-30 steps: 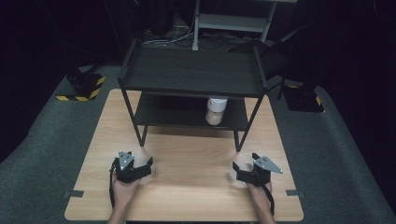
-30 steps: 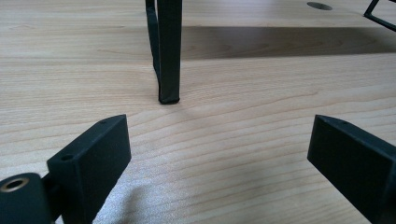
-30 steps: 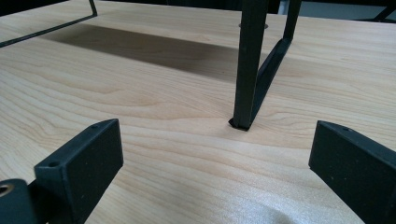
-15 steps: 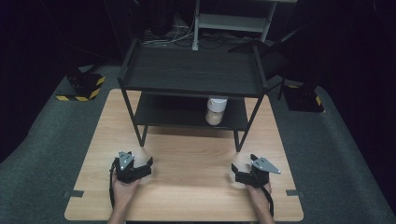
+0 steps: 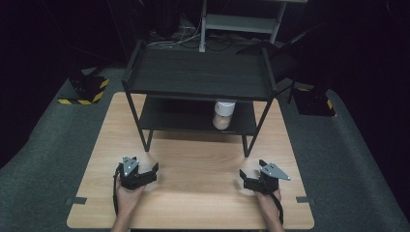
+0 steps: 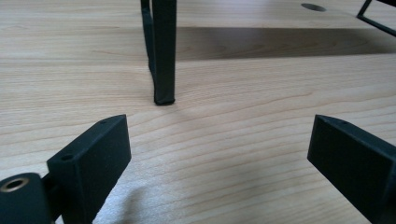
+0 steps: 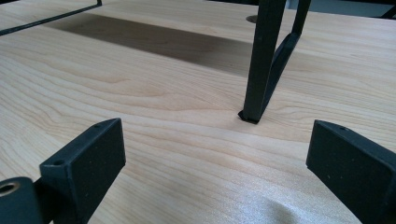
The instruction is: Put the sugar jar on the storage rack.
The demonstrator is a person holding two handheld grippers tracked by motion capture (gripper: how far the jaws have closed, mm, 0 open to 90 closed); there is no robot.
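Jar point(image 5: 223, 115) with pale contents and a white lid, standing untouched on the lower shelf of the black rack point(image 5: 198, 77), toward its right side, well apart from both tools; nothing begun as far as can be judged, every step left to do. Left tool point(image 5: 145, 173) and right tool point(image 5: 248, 180) resting low on the wooden surface point(image 5: 193, 159) near its front edge, jaws spread wide, holding nothing, each facing a rack leg.
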